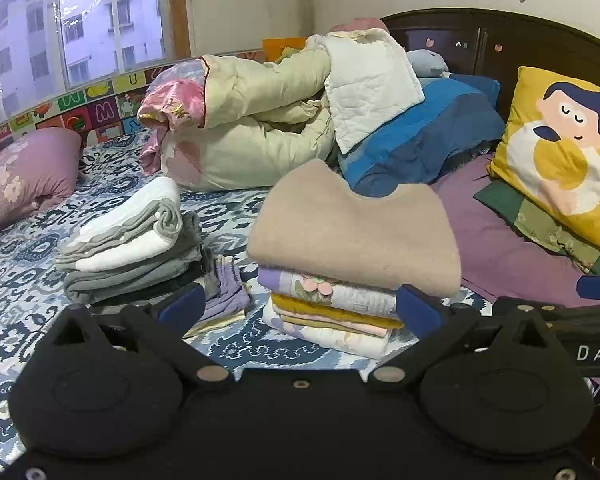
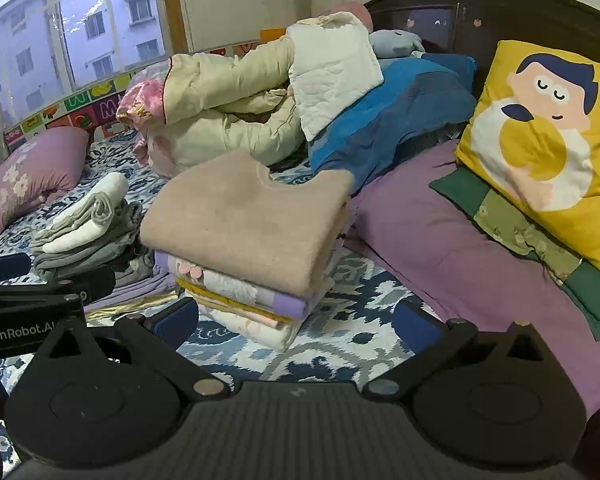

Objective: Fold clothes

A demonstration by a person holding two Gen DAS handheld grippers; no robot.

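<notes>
Clothes sit folded in two stacks on the bed (image 1: 28,280), patterned blue-white cover. Near stack: beige sweater (image 1: 352,228) on top, then lilac floral, mustard, pale pink and white floral layers under it. Second stack (image 1: 128,244) to its left, grey and white pieces, with a small lilac item (image 1: 228,292) lying between the two stacks, low and half tucked.

Left gripper (image 1: 300,304) wide open, nothing held, blue pads either side of the near stack's front edge but not pressing on it. Right gripper (image 2: 300,320) also fully open and empty, hovering just in front of the same stack, over bare cover.

Step, as judged: beige sweater looks finished and placed, both grippers free, so this reads as between garments or near the end. No loose unfolded garment visible on the cover in front. Next move likely calls for finding another piece; candidates are the cream quilted jacket (image 1: 260,120) and blue garment (image 1: 420,132) heaped behind, though those may be bedding, cannot tell. Reaching them means going over the stack without knocking it.

Readable text: "GenRobot.AI" on the left device's side in the right wrist view, "DAS" cut off on the right device in the left wrist view. Alphabet mat (image 1: 96,108) by the window shows W, M, U. Yellow cushion (image 1: 564,148) has a cartoon figure, no text.
</notes>
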